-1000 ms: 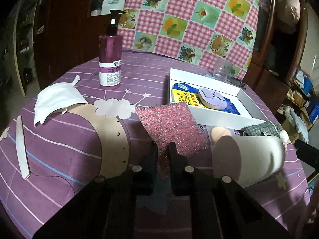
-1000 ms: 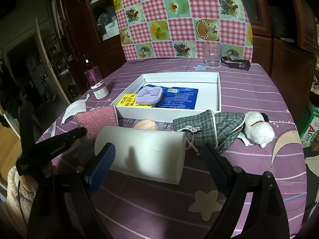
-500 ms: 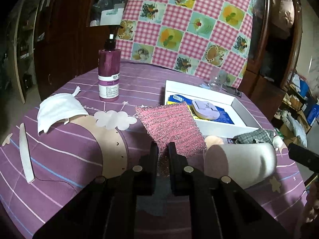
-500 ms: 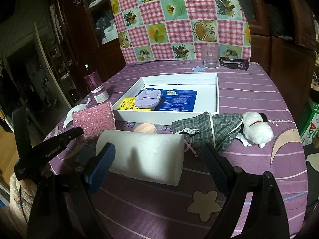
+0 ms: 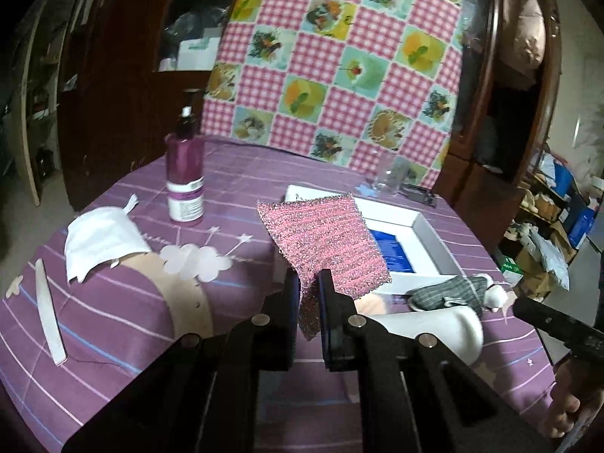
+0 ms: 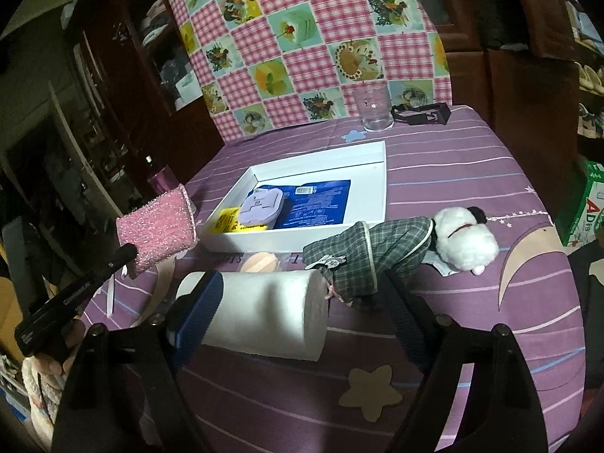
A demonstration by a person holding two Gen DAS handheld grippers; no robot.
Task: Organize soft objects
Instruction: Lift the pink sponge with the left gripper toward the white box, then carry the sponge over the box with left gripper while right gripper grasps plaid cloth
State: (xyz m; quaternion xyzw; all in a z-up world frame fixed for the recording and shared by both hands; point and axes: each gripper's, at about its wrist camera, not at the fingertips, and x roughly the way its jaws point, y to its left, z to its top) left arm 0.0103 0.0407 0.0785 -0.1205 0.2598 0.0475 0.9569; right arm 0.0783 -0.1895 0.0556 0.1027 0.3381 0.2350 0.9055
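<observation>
Pinching one lower corner of the pink sponge cloth, the left gripper is clenched on it, so the cloth stands up above the counter in the middle of the left wrist view, probably because it is meant to go into the white tray just behind it. The right gripper has its 2 jaws spread wide on both sides of the white paper roll; they are closing, but the pads do not press on the roll yet, as far as I can see. The roll lies on its side at the lower centre of the right wrist view, just in front of the tray. A plush dog in a checked coat lies at the right of it, and a small peach puff is between roll and tray. The tray already keeps a blue packet and a lilac case. Covering the counter is a purple striped cloth with stars; a white face mask and a purple pump bottle are at the left. Behind stands a checked pink cover, with dark wooden cupboards around.
</observation>
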